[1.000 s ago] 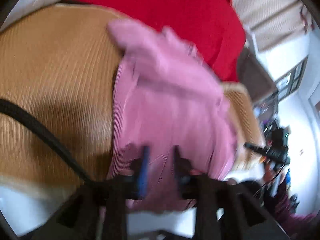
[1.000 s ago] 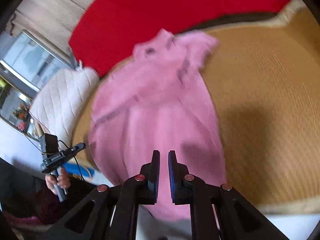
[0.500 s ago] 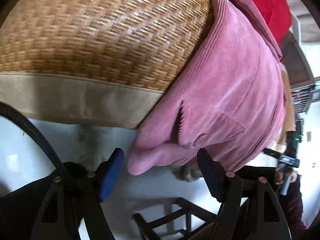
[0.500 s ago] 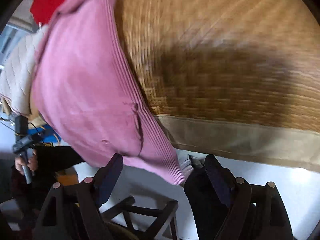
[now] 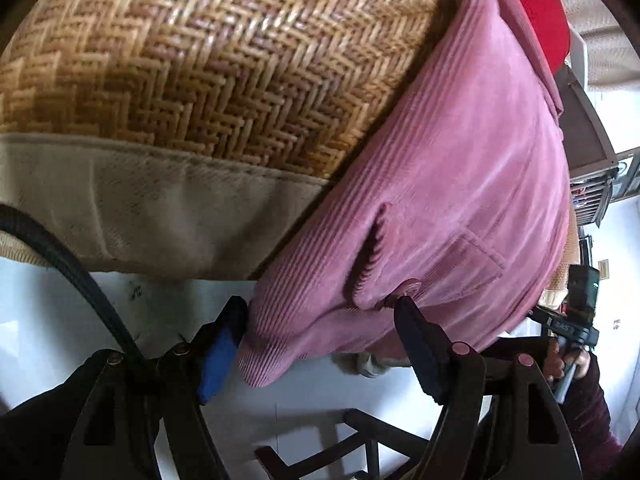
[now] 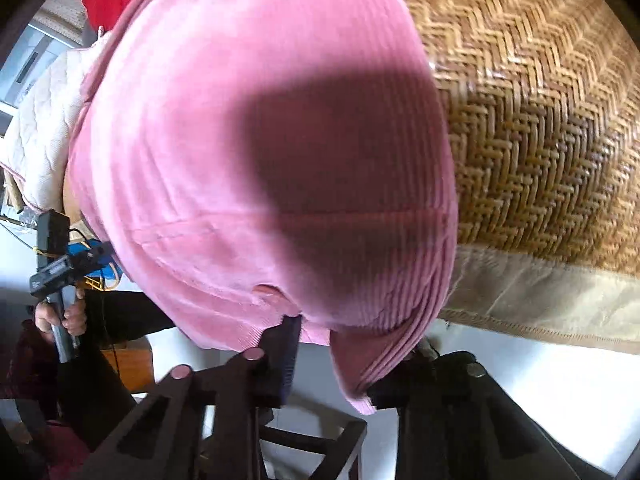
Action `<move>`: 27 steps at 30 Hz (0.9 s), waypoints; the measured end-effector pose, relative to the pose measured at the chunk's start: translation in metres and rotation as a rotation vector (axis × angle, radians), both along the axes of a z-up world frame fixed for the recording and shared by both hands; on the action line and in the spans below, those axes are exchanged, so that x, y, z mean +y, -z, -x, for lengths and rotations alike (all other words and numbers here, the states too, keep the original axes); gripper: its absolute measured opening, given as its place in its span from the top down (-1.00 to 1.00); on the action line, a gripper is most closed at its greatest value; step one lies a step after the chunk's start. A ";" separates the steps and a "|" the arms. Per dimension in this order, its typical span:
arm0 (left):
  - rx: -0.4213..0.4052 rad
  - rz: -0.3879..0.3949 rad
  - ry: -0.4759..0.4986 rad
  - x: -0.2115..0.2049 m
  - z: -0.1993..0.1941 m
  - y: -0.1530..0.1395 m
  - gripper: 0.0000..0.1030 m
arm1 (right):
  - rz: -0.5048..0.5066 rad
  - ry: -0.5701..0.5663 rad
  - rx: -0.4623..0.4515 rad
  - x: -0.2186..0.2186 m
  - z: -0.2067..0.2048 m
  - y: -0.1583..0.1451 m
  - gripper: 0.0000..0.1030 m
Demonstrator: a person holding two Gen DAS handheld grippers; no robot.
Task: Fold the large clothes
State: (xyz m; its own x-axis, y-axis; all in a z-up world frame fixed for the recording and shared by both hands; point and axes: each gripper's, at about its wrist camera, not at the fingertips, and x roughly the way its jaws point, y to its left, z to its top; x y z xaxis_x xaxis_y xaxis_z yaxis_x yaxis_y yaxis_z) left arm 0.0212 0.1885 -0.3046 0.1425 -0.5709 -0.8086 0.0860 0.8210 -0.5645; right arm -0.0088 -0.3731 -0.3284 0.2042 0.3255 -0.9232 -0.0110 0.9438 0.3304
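Both sets of fingers are spread wide, gripping nothing. The pink corduroy jacket hem droops off the woven mat edge, between the left gripper fingers and between the right gripper ones.

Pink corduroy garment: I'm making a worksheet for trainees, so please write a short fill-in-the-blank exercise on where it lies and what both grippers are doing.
1. The pink corduroy garment lies on a woven ____ mat.
2. The left gripper has its jaws ____ around the hem corner.
3. Behind the garment lies a ____ cloth.
4. The garment's hem hangs over the mat's ____ border.

Missing words: rattan; open; red; beige
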 end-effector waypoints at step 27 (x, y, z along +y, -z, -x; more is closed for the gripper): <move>-0.273 0.380 0.092 -0.026 0.011 -0.114 0.93 | -0.228 -0.132 -0.336 0.057 0.006 -0.128 0.83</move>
State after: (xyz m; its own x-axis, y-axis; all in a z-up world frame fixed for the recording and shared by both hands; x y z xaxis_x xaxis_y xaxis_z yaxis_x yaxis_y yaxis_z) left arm 0.0098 0.1628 -0.1907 0.2561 -0.8392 -0.4797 0.3358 0.5426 -0.7699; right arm -0.0150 -0.3157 -0.2007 0.4242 0.5570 -0.7140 -0.2691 0.8304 0.4879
